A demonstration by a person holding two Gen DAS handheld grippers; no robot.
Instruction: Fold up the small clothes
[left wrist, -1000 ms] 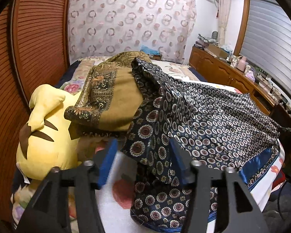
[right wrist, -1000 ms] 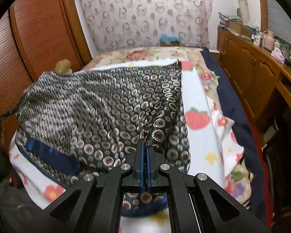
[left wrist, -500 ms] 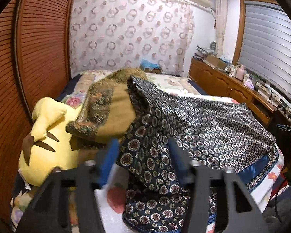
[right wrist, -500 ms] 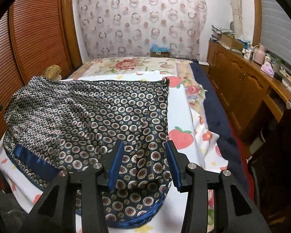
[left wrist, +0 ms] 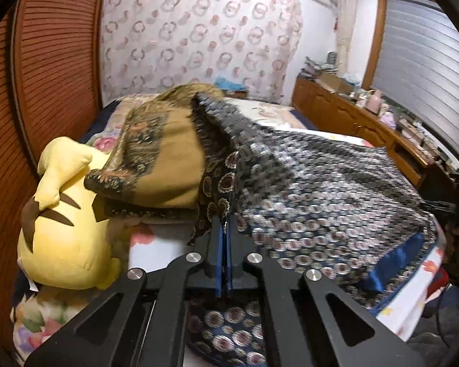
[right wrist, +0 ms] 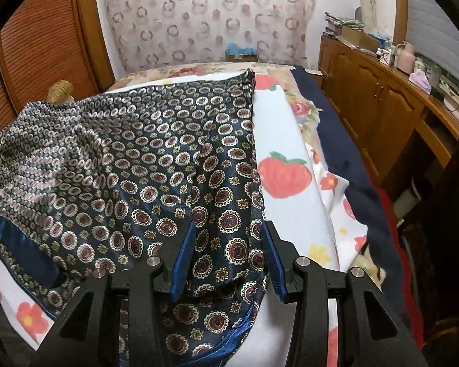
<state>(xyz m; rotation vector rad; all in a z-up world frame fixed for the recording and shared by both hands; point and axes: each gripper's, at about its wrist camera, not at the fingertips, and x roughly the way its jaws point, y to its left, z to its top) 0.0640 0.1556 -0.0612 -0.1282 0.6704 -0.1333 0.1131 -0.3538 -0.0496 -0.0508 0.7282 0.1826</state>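
Note:
A dark blue garment with a round medallion print lies spread over the bed, with a plain blue band near its front edge. My left gripper is shut on a fold of its left edge and lifts it. In the right wrist view the same garment lies flat. My right gripper is open just above the garment's right front corner, and holds nothing.
A yellow plush toy lies at the bed's left, with an olive patterned cloth draped on it. The bed sheet has a strawberry print. A wooden cabinet runs along the right. A slatted wooden door stands left.
My left gripper has shut on the garment's left edge and lifted it. My right gripper let go of the garment's corner, opened, and now stays open above it.

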